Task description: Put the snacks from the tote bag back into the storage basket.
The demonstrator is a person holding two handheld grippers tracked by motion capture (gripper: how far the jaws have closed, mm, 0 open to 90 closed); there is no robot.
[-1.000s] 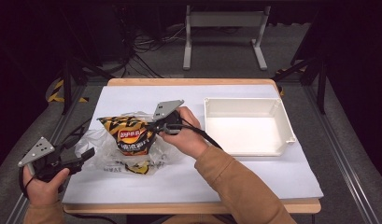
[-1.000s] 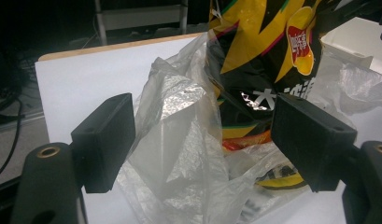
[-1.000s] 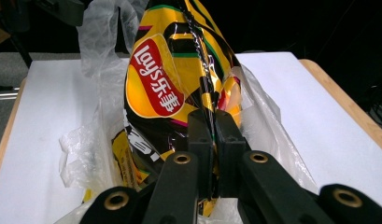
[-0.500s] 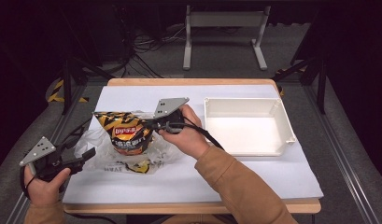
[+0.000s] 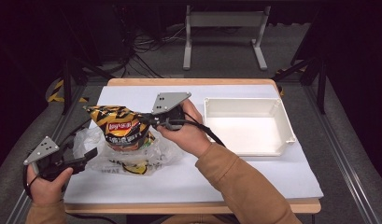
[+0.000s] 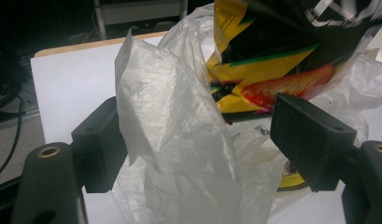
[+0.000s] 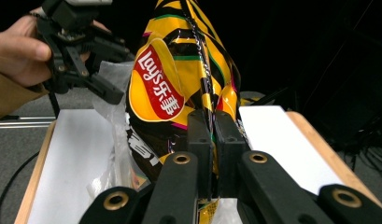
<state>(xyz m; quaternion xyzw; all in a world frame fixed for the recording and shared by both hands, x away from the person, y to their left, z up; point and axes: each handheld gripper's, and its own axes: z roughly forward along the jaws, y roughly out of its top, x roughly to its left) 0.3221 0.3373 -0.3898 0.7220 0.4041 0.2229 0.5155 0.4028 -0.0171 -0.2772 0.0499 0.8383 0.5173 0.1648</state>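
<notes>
Right gripper (image 5: 149,119) pinches chip bag (image 5: 123,133) above plastic bag (image 5: 146,156); left gripper (image 5: 88,156) gapes, tray (image 5: 284,133) beside.

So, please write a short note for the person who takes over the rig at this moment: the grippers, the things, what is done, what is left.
Right gripper: shut on the edge of the chip bag, holding it lifted above the plastic bag.
Left gripper: jaws open around a fold of the plastic bag, which stands between them; a grip cannot be told.
White tray: at the right on the table, nothing in it.
Done: the chip bag is mostly out of the plastic bag.
Left: probably pull it fully free, then perhaps place it in the tray.
</notes>
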